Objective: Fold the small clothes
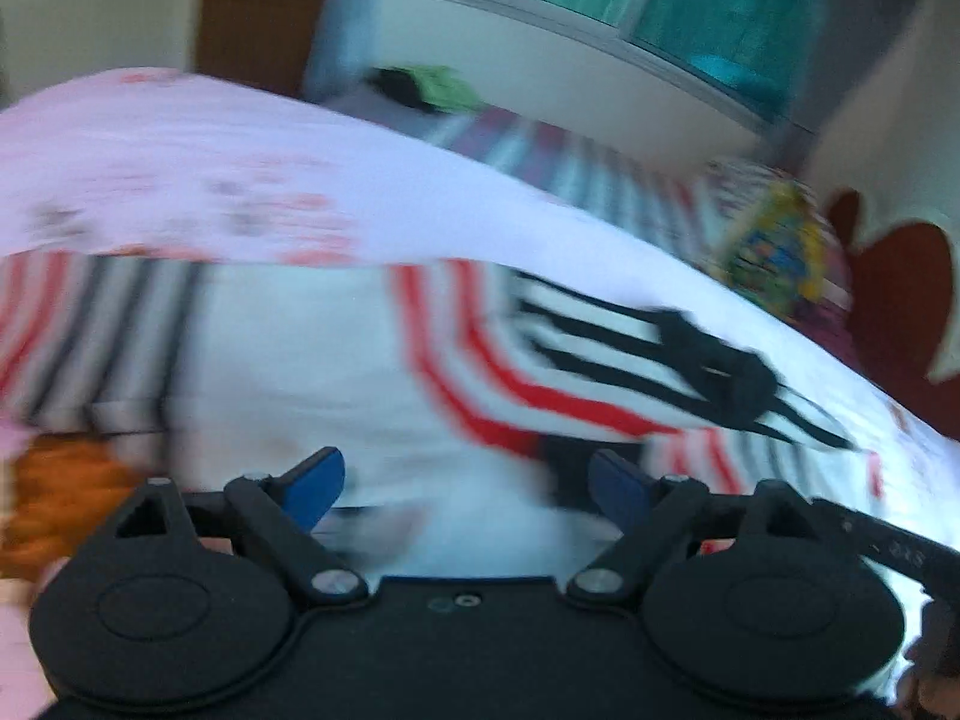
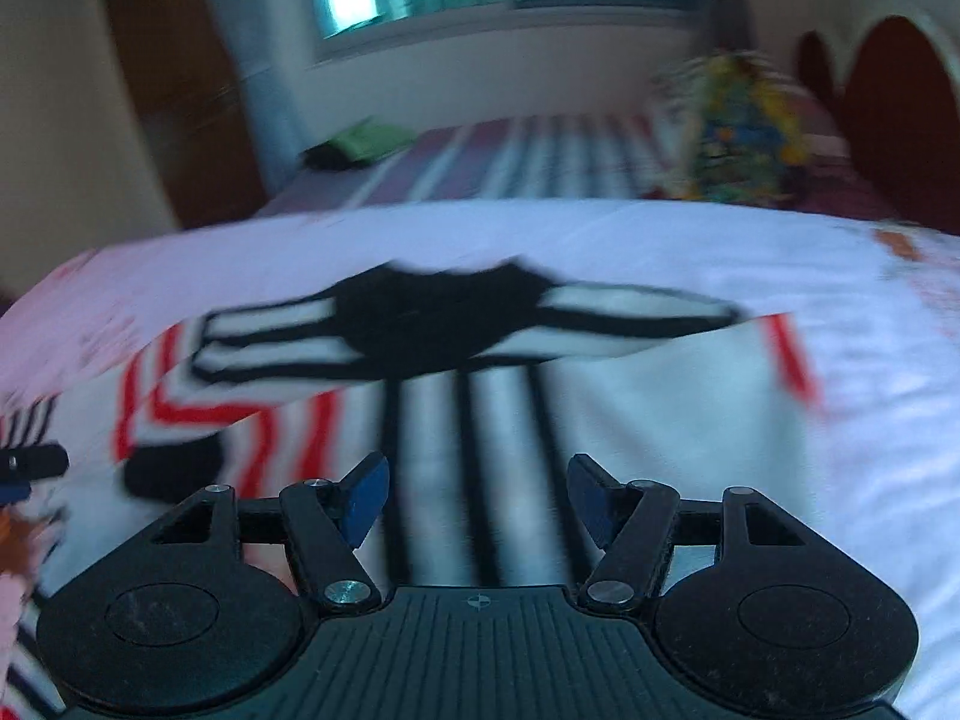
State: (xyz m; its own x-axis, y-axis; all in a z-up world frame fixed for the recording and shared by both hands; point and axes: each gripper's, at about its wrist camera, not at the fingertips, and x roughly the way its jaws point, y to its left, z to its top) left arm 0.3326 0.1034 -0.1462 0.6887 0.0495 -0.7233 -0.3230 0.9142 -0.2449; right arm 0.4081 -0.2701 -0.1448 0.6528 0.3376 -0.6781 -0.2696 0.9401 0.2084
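A small white garment with red and black stripes lies on the pale bed sheet; both views are motion-blurred. Its black collar part lies to the right in the left wrist view. My left gripper hangs above the white cloth, blue pads apart, nothing between them. In the right wrist view the same garment spreads below, with its black collar part ahead. My right gripper stands open over the black stripes, holding nothing. The left gripper's tip shows at the left edge.
A colourful cushion sits at the back right near a dark red headboard. A striped blanket covers the far bed, with a green cloth on it. An orange item lies at the left. A window is behind.
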